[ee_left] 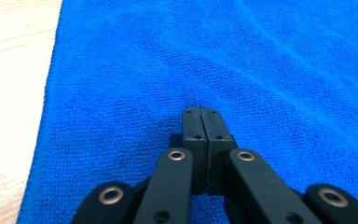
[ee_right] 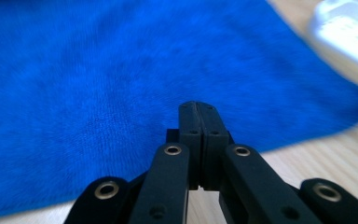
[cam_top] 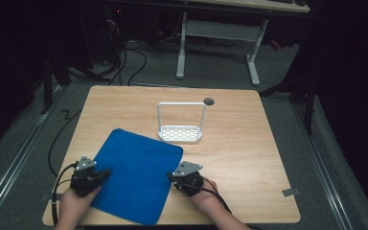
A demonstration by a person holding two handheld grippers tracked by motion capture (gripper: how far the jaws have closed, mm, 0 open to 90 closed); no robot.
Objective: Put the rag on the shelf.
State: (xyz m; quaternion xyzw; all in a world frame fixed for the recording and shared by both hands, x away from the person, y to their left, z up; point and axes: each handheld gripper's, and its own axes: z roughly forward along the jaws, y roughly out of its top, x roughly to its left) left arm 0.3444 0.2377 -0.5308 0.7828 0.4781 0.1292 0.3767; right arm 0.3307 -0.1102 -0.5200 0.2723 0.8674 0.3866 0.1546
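High view: blue cloth [cam_top: 136,175] lies flat on the table [cam_top: 249,143], long axis running diagonally from near me to far left. My left gripper [cam_top: 106,173] sits on its left edge, right gripper [cam_top: 169,177] at its right edge; both equally close.

Left gripper view: jaws pressed together, nothing pinched, cloth right under the tips.

Right gripper view: same. White rack [ee_right: 349,32] holds nothing.

A lab or recording studio: a lone wooden table [cam_top: 249,143] on grey carpet, black curtains around (cables trailing), an adjustable white-legged desk [cam_top: 220,28] behind.
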